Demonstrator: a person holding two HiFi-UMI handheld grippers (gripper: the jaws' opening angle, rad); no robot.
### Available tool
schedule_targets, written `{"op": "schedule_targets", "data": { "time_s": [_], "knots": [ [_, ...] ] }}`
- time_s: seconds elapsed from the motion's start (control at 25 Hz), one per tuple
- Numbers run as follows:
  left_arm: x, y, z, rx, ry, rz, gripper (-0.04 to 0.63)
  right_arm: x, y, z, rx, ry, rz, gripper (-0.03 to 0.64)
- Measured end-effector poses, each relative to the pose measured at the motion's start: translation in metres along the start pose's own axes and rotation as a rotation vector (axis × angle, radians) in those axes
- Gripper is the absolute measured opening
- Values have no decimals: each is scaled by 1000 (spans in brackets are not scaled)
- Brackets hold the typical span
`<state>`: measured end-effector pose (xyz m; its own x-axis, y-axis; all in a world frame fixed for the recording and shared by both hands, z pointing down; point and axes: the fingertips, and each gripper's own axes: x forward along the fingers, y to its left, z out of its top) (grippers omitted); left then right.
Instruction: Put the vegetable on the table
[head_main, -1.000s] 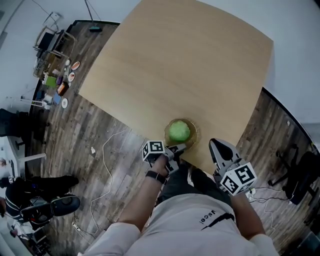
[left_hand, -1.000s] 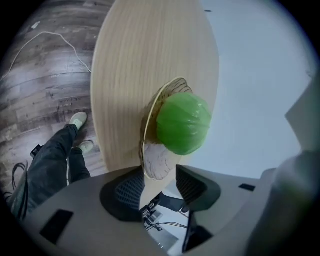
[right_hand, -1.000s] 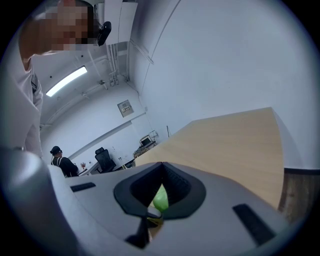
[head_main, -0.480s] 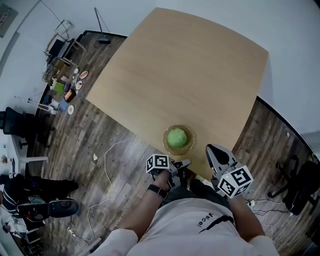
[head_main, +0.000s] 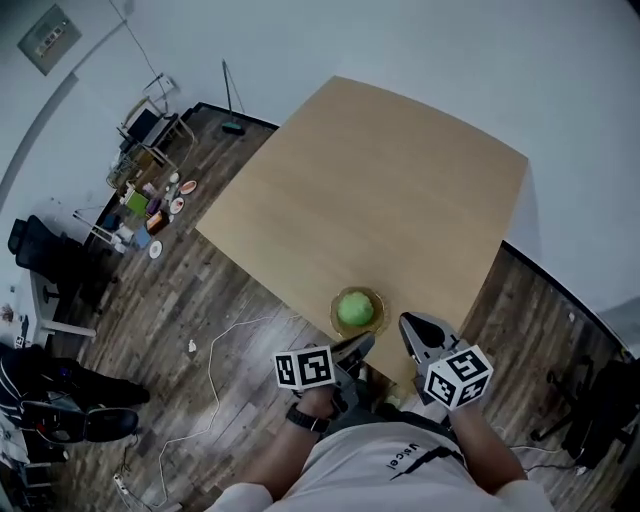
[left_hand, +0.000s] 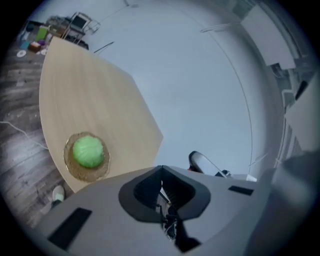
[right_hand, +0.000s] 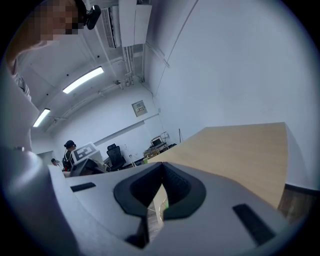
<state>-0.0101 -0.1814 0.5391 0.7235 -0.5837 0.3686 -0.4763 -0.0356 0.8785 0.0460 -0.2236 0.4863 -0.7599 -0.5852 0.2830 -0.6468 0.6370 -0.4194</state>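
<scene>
A round green vegetable (head_main: 356, 308) lies in a shallow brown bowl (head_main: 375, 325) near the front edge of the light wooden table (head_main: 380, 190). My left gripper (head_main: 365, 341) hovers just short of the bowl at the table's edge, jaws shut with nothing between them. My right gripper (head_main: 408, 322) is beside it to the right, also shut and empty. In the left gripper view the vegetable (left_hand: 89, 151) and the bowl (left_hand: 75, 170) sit left of and beyond the shut left gripper (left_hand: 161, 169). The right gripper view has the right gripper (right_hand: 161, 177) pointing over the table (right_hand: 240, 150).
A cluttered cart (head_main: 150, 190) and a black office chair (head_main: 45, 255) stand on the dark wooden floor at the far left. A white cable (head_main: 215, 350) trails across the floor left of the table. Another chair (head_main: 600, 400) is at the right. White walls bound the far sides.
The head view has lifted and takes in more of the room. Both grippers have drawn back a little toward the person, the left one away from the bowl.
</scene>
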Motion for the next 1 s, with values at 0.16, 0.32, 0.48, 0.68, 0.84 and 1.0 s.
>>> {"op": "schedule_targets", "data": {
  "time_s": [0.16,0.32,0.48,0.68,0.84,1.0],
  "knots": [
    [-29,-35,26,174,-141,11,14,-2,14,13,-15,-11,21,14],
    [-57,-66,42,321,-280,13,12,-4,31,21,-35,-23,54,14],
    [-73,-91,45,430,-376,17,12,-8,46,31,-62,-40,87,14],
    [-79,-103,48,477,-408,26,12,-7,55,46,-79,-69,106,14],
    [-82,-115,46,529,-418,35,12,-12,62,51,-108,-81,102,14],
    [-83,-120,45,549,-421,39,12,-15,65,56,-120,-98,102,14]
  ]
}}
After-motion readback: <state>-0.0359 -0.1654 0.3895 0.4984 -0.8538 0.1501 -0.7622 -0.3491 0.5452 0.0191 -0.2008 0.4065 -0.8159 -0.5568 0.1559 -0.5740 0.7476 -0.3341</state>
